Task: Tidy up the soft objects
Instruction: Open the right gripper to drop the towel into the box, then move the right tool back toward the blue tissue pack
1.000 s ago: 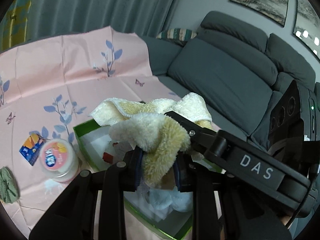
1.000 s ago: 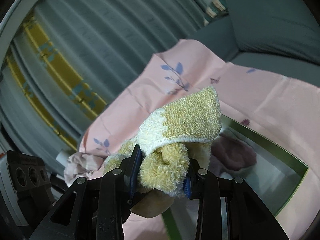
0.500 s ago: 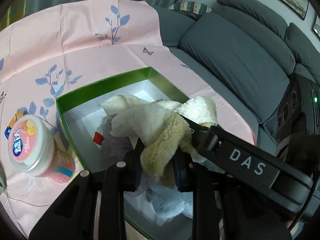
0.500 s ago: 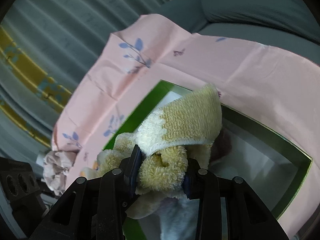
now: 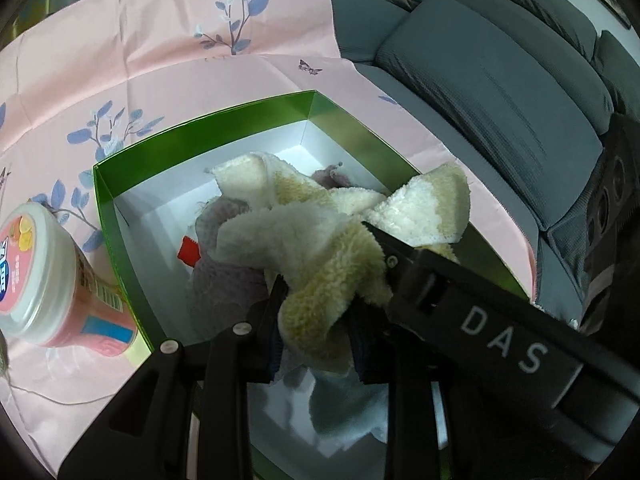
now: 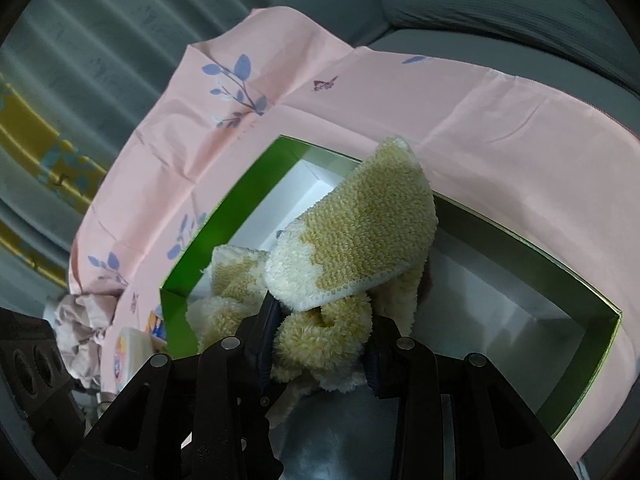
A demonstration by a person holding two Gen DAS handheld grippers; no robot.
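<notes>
You are holding one cream-and-yellow towel point(image 5: 320, 248) over the green box point(image 5: 200, 128) with both tools.
Your left tool point(image 5: 316, 320) is pinching a fluffy fold, its jaws having just been opening slightly, and your right tool point(image 6: 320, 344) is gripping another bunch. The towel is sagging into the box, onto a lilac cloth point(image 5: 224, 276), beside the pink tub point(image 5: 44, 276) on the pink sheet point(image 5: 120, 60).

Pink tub point(image 5: 48, 280) cut by left edge, lilac cloth point(image 5: 228, 272) half hidden under towel point(image 5: 320, 240)
</notes>
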